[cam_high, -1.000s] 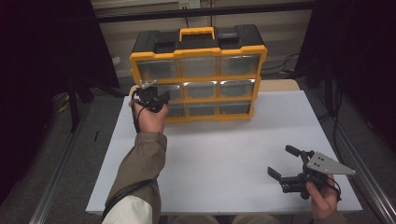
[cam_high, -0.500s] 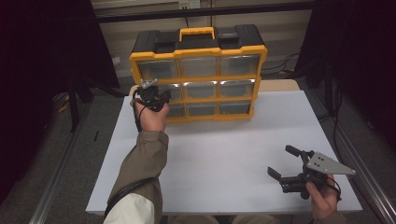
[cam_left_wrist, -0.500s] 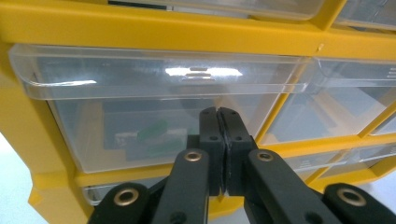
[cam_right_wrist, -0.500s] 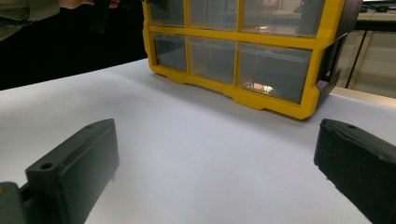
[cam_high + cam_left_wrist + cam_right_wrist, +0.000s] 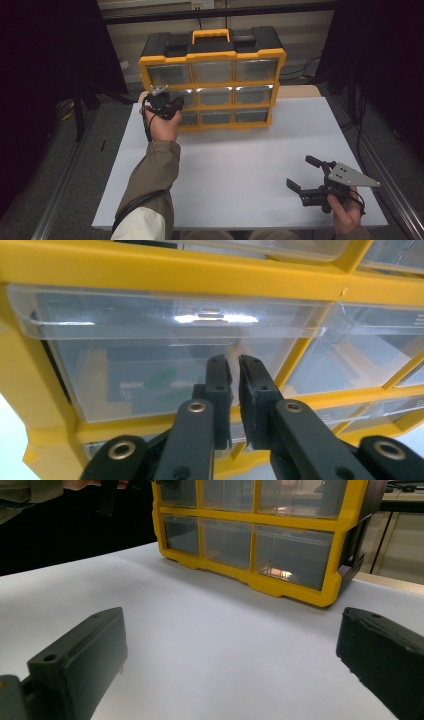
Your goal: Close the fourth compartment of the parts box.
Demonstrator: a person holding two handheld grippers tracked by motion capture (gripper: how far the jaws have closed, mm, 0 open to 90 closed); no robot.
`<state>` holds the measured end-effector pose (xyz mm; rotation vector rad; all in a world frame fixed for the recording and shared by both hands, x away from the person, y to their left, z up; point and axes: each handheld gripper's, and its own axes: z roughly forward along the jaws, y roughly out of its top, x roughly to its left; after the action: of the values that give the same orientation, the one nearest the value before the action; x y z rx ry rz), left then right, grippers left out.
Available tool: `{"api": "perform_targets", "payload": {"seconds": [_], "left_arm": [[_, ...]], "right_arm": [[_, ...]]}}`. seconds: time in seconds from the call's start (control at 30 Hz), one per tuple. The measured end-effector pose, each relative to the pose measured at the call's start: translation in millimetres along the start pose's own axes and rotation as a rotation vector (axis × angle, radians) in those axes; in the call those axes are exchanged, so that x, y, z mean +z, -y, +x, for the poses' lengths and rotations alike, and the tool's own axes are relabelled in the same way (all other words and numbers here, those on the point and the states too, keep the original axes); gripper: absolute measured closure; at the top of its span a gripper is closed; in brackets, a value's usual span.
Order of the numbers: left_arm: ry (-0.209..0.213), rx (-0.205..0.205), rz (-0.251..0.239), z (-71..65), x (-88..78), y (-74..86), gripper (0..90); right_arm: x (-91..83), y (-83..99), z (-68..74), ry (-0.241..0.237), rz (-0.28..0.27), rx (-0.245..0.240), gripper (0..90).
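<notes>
Clear plastic of the middle-row left drawer (image 5: 165,365) is sitting at nine o'clock in the yellow-framed, black-topped organiser case (image 5: 212,75) at the table's twelve o'clock. The left gripper (image 5: 234,362) is pressing up to its front, jaws a narrow slit apart, having just been opening, nothing visibly between them. It should be hooking under the drawer's lip and drawing straight out. The neighbouring drawers are crowding close. The right gripper (image 5: 306,174) is idling wide open, empty, at five o'clock on the white table (image 5: 240,160).
</notes>
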<state>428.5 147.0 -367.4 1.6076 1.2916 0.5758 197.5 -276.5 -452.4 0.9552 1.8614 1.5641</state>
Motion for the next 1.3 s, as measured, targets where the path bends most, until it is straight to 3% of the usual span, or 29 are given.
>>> {"api": "perform_targets", "payload": {"seconds": [0.63, 0.83, 1.3], "left_arm": [[0.066, -0.039, 0.019, 2.3, -11.5, 16.2, 52.9], [0.094, -0.033, 0.005, 2.9, -19.0, 21.2, 42.5], [0.119, -0.005, 0.006, 8.6, -32.5, 38.7, 30.6]], "right_arm": [[-1.6, -0.7, 0.6, 0.005, -0.001, -0.001, 0.0], [-1.4, -0.9, 0.7, 0.002, -0.004, -0.004, 0.0], [-1.1, -0.9, 1.5, 0.003, 0.002, -0.01, 0.0]]}}
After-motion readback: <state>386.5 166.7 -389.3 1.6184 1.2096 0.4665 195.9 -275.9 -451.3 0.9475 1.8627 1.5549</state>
